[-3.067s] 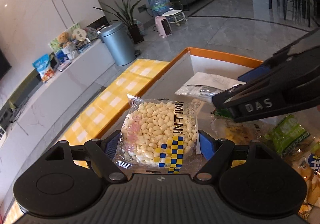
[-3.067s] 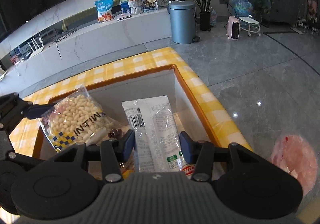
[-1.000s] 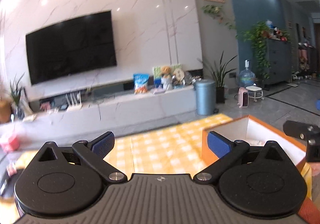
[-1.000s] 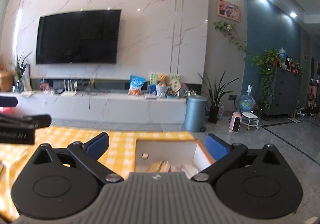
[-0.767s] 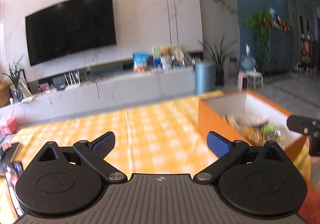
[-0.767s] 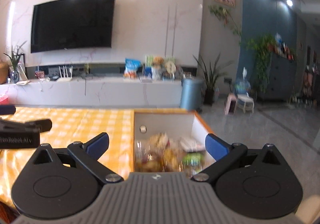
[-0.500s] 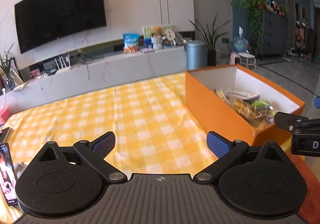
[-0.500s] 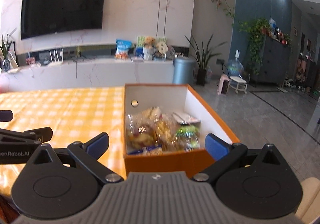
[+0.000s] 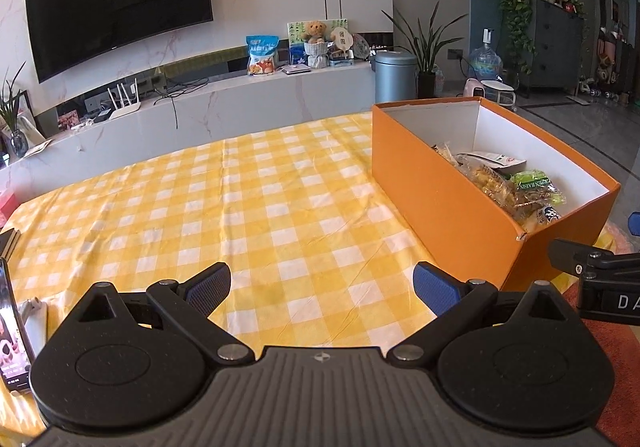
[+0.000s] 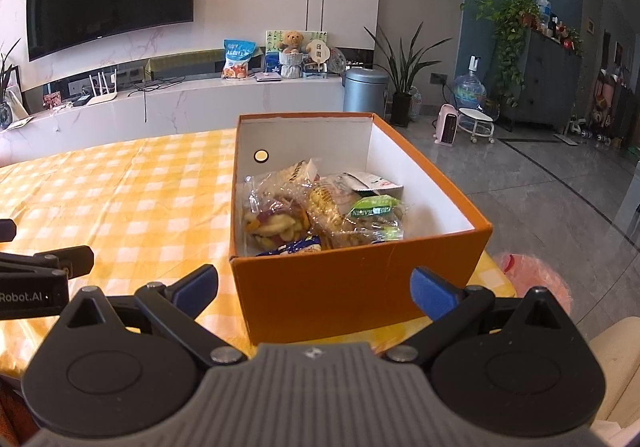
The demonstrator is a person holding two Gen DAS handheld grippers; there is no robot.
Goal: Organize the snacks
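- resting above the surface (image 9: 280, 207), both tools sit back from the orange box (image 10: 352, 287); the left hand-held gripper (image 9: 322, 283) has its jaws spread wide with nothing between them, over bare yellow check cloth.
- the right hand-held gripper (image 10: 314, 287) is likewise wide apart and empty, facing the near end wall of the box, close to it but not touching as far as can be seen.
- the snacks (image 10: 320, 211) lie heaped inside the box: clear bags of chips, a green raisin packet (image 10: 374, 209), a white pouch behind.
- no loose snack shows on the cloth in either view, so the packing step looks finished, or nearly so.
- a next move, if any, would call for finding a leftover item out of view, or tidying the pile; a phone (image 9: 12, 327) at the left edge is best avoided.
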